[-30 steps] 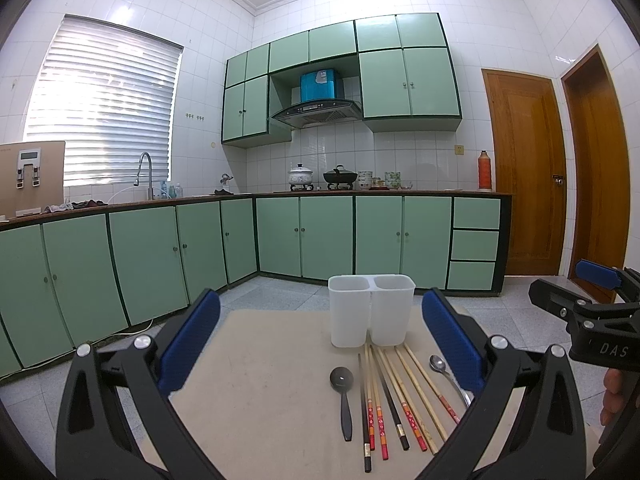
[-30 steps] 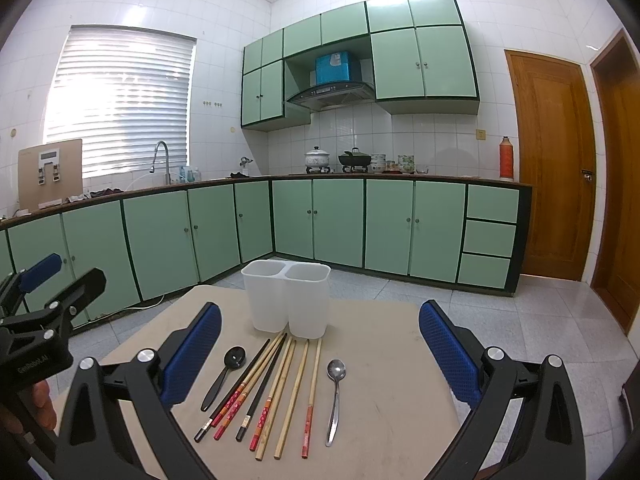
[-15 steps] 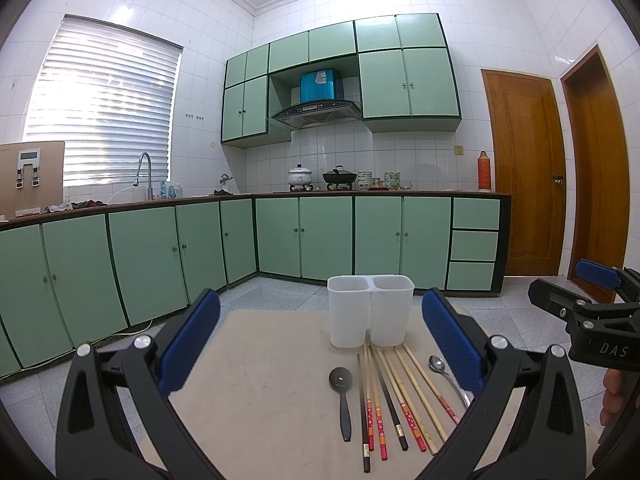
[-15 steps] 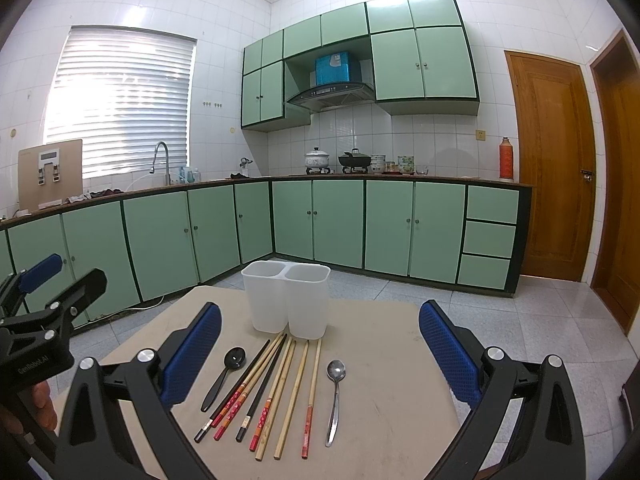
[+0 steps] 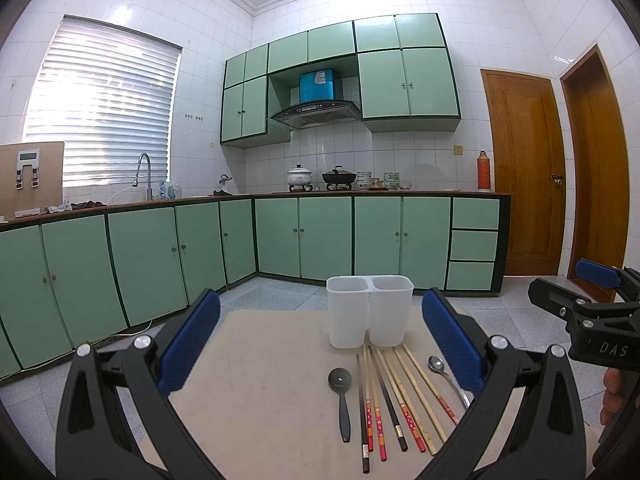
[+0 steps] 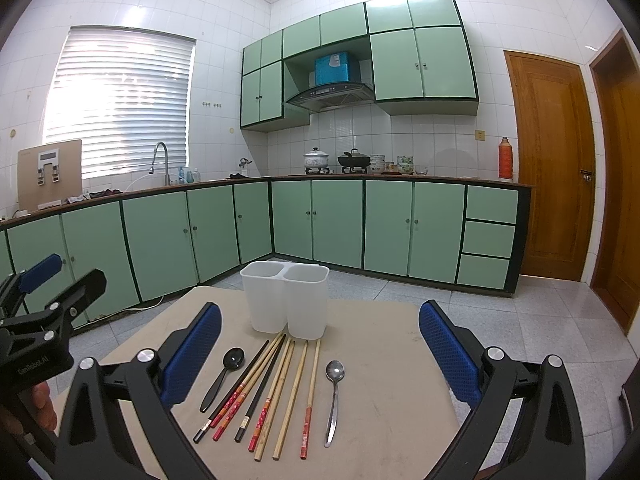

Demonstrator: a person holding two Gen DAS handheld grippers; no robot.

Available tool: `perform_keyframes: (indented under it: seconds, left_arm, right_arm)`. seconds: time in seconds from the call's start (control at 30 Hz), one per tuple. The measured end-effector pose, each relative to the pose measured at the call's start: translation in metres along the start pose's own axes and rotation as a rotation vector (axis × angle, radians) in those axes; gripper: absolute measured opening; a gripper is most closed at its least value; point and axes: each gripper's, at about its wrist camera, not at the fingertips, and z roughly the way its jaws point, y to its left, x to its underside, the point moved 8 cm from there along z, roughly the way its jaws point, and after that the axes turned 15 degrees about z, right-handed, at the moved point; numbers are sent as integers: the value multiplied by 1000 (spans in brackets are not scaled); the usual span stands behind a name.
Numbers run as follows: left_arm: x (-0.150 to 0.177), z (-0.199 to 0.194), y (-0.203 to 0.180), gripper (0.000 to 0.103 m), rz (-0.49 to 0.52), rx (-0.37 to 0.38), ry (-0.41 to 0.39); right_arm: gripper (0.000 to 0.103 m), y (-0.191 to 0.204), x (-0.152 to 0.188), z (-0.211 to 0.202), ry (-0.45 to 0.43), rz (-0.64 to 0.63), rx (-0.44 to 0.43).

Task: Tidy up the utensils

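Nothing on the table has moved since a second ago; utensils and holder lie where they were, and both grippers hang in the same places, neither having closed in.

The beige table [image 5: 256,364] fills the lower middle of both views, with green kitchen cabinets [image 6: 340,220] behind it around twelve o'clock.

The left gripper [image 5: 320,344] is held above the table's near edge, its blue pads [image 5: 192,340] spread wide apart and holding nothing. The right gripper [image 6: 320,344] is likewise spread wide and empty; in the left view it shows at three o'clock.

The white two-compartment holder [image 5: 370,310] stands upright at the far middle of the table, at twelve o'clock from the utensils, and both compartments look empty.

The chopsticks [image 5: 394,396] lie flat in a loose fan just in front of the holder, their far tips near its base, some touching one another: a black one, red-ended ones and plain bamboo ones.

The black spoon [image 5: 341,396] lies at nine o'clock from the fan, bowl toward the holder, slightly apart from the nearest chopstick. The metal spoon [image 6: 334,396] lies at three o'clock from the fan, bowl also toward the holder; in the left view its handle runs behind the gripper's right pad.
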Motion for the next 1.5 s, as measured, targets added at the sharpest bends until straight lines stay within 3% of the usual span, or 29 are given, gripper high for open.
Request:
perform_keyframes:
  seconds: [1.1, 1.33, 1.5]
  left_arm:
    - [-4, 2, -2, 98, -2, 0, 11]
    - [5, 28, 0, 98, -7, 7, 65]
    - [22, 60, 3, 98, 1, 20, 145]
  right_arm:
    - [97, -10, -2, 6, 13, -2, 13]
    - [97, -18, 7, 34, 72, 1, 49]
    - [97, -28, 16, 68, 154, 7, 89]
